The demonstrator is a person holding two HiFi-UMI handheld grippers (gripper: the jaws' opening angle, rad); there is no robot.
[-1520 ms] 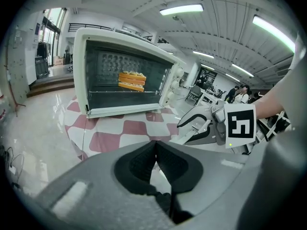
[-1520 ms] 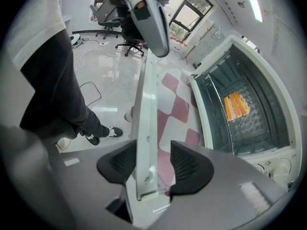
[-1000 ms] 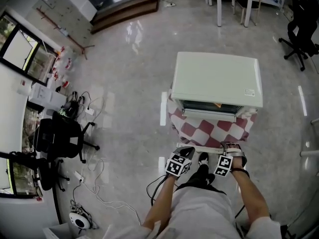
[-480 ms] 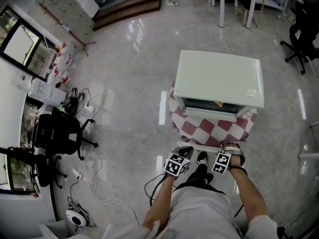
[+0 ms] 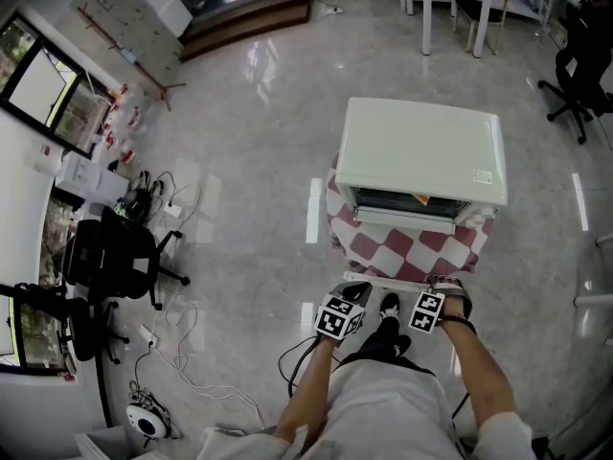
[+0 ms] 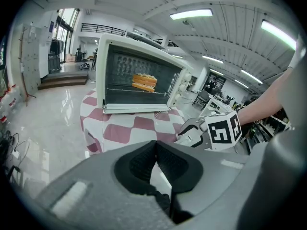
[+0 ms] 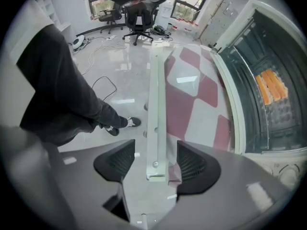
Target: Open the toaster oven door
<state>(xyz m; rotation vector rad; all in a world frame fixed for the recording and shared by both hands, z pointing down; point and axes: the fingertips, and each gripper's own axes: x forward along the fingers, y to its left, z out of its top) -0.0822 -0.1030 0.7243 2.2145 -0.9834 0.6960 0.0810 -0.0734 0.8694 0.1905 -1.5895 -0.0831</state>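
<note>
Setting: glossy pale floor [image 5: 239, 132] of a workroom, with a small table under a red-and-white checked cloth [image 5: 383, 252].

Item: white toaster oven [image 5: 421, 151] stood on the cloth. Its glass door [image 6: 136, 80] was apparently closed, with layered food [image 6: 144, 82] on the rack behind it.

Left gripper [image 6: 155, 150] — jaws pressed together with nothing in them. It was held off the table's near edge, facing the oven, likely idle.

Right gripper [image 7: 156, 163] — pointed down, jaws wide and just narrowing. The end of a pale rail [image 7: 154, 95] at the table's edge lay between them, unpressed. It was well short of the door, probably staged before a reach.
</note>
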